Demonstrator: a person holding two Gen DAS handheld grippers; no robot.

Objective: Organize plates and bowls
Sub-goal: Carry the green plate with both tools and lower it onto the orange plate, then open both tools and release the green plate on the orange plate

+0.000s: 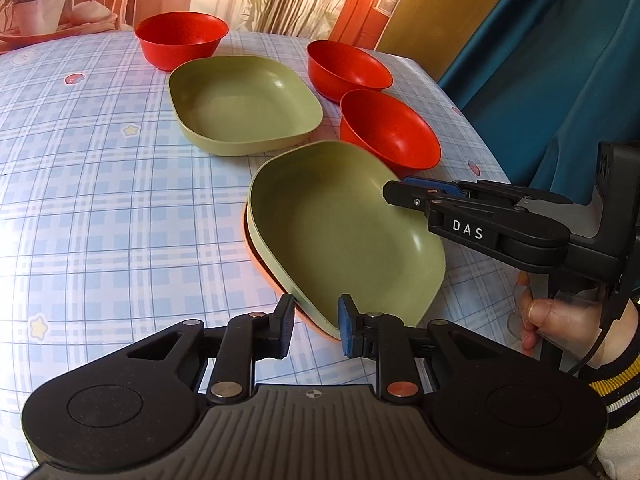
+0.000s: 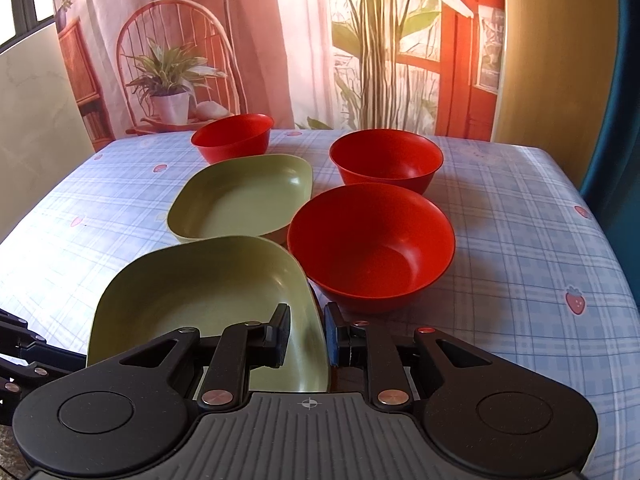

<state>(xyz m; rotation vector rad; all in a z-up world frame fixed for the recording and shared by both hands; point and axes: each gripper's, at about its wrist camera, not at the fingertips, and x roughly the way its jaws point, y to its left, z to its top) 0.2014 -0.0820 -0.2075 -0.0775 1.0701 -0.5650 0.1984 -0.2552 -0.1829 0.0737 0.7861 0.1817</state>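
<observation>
A near green plate (image 1: 340, 236) lies nested on an orange plate (image 1: 264, 272), of which only the edge shows. My left gripper (image 1: 314, 326) straddles the near rim of this stack with a gap between its pads and the rim. My right gripper (image 1: 404, 196) reaches in from the right, its fingers over the green plate's far-right rim. In the right wrist view the right gripper (image 2: 306, 334) straddles the green plate's (image 2: 200, 296) right rim with a small gap. A second green plate (image 1: 244, 104) (image 2: 244, 196) lies farther back. Three red bowls (image 1: 390, 132) (image 1: 348, 68) (image 1: 180, 42) stand around it.
The table (image 1: 100, 184) has a blue checked cloth with strawberry and star prints. Its right edge drops off beside a blue curtain (image 1: 540, 80). A printed backdrop with a potted plant (image 2: 168, 84) hangs behind the far edge. The left gripper's fingers (image 2: 24, 352) show at the left of the right wrist view.
</observation>
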